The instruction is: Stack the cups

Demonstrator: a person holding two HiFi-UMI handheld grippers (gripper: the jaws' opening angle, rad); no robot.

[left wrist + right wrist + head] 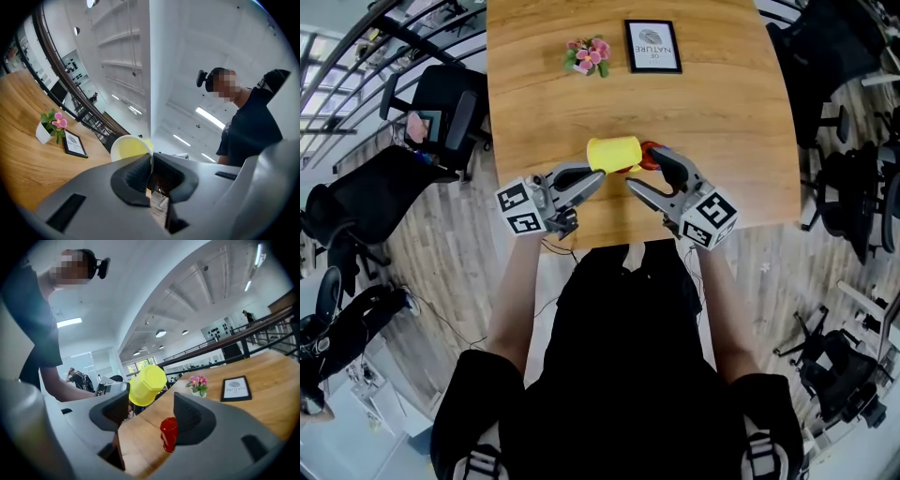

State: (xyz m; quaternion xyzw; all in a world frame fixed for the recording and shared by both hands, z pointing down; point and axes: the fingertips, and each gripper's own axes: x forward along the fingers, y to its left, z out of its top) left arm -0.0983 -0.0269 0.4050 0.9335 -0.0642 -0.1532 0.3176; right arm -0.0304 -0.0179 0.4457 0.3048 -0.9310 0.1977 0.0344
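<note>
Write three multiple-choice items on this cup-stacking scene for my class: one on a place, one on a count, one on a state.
1. Where is the red cup? A inside a box; B on a shelf; C on the table, before the right gripper.
2. How many cups show? A two; B one; C four.
3. The left gripper is: A wide open, empty; B shut on the rim of the yellow cup; C shut on a spoon.
Answers: C, the right gripper view shows it on the wood between the open jaws; A, one yellow and one red; B, the left gripper view shows the rim pinched between the pads.
</note>
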